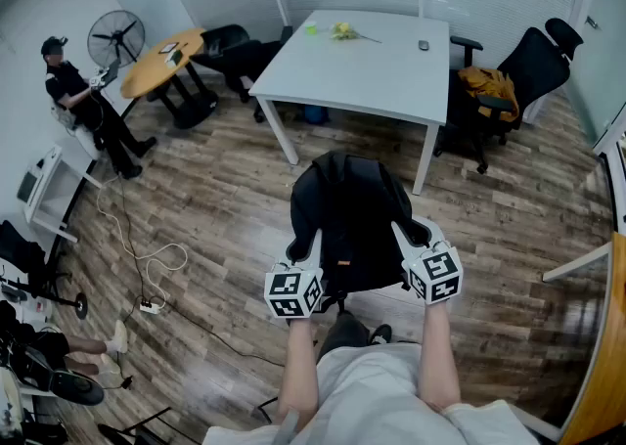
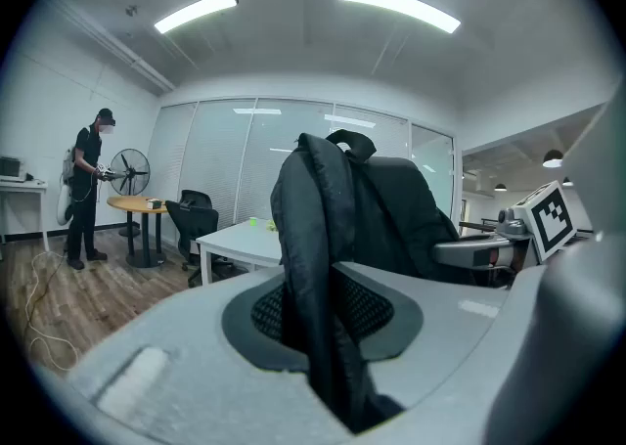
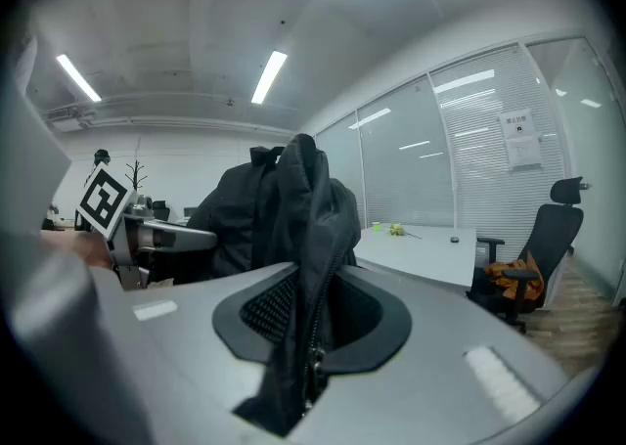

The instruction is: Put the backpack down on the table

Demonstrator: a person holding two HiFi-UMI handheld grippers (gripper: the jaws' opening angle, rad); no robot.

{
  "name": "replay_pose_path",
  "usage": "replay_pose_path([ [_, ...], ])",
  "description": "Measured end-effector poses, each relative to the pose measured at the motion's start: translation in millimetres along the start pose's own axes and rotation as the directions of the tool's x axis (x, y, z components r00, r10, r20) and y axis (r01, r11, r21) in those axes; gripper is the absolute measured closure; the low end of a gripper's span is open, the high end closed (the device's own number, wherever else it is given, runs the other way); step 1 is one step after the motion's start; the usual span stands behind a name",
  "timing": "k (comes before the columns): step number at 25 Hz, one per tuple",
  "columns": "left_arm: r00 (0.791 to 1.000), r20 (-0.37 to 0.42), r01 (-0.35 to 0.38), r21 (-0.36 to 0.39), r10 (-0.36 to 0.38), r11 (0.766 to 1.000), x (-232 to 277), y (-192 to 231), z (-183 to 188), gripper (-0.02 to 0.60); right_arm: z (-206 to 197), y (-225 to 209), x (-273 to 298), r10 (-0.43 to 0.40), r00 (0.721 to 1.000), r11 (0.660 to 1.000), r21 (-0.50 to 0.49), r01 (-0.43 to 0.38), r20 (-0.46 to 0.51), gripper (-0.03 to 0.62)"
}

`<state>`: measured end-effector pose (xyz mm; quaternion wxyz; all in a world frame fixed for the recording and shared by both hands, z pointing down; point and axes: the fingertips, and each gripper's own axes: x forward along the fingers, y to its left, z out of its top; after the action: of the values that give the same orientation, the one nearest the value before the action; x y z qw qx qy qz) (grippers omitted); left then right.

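We hold the black backpack (image 1: pixel 344 223) up between our two grippers, over the wood floor (image 1: pixel 225 208) and on the near side of the white table (image 1: pixel 381 76), which it does not touch. The left gripper (image 1: pixel 309 244) is clamped on a fold of black fabric at the bag's left side, and the left gripper view shows that fold pinched between the jaws. The right gripper (image 1: pixel 409 238) is clamped on the right side, and its own view shows a zippered edge caught between the jaws. The backpack stands roughly upright, its long axis running up from the jaws. Its top loop is uppermost and, from the head view, leans away from us toward the table. A yellow-green object (image 1: pixel 342 30) lies at the table's far edge.
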<state>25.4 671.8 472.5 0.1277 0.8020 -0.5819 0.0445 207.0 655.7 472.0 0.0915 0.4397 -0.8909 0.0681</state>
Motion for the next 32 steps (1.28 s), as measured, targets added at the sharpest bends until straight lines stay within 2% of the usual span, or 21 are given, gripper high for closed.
replay_pose_path([
  [10,1.000,0.008,-0.002,0.020,0.002,1.000,-15.2,-10.9,3.0,0.502,0.0,-0.5,-11.6,0.040,0.999,0.999,0.028,-0.040,-0.001,0.528],
  [19,1.000,-0.001,0.001,-0.001,-0.001,1.000,-18.9,-5.1,1.5,0.503,-4.7,0.2,-10.6,0.072,0.997,0.994,0.079,-0.072,0.004,0.528],
  [26,0.999,0.005,0.033,-0.043,-0.033,0.999,10.4,5.9,1.7,0.505,-2.5,-17.8,6.8,0.065,0.998,0.996,0.068,-0.065,0.002,0.528],
  [32,0.998,0.023,0.057,-0.057,-0.055,0.997,73.6,19.3,20.4,0.505,14.1,-52.9,41.2,0.033,0.999,0.998,0.057,-0.034,0.005,0.528],
])
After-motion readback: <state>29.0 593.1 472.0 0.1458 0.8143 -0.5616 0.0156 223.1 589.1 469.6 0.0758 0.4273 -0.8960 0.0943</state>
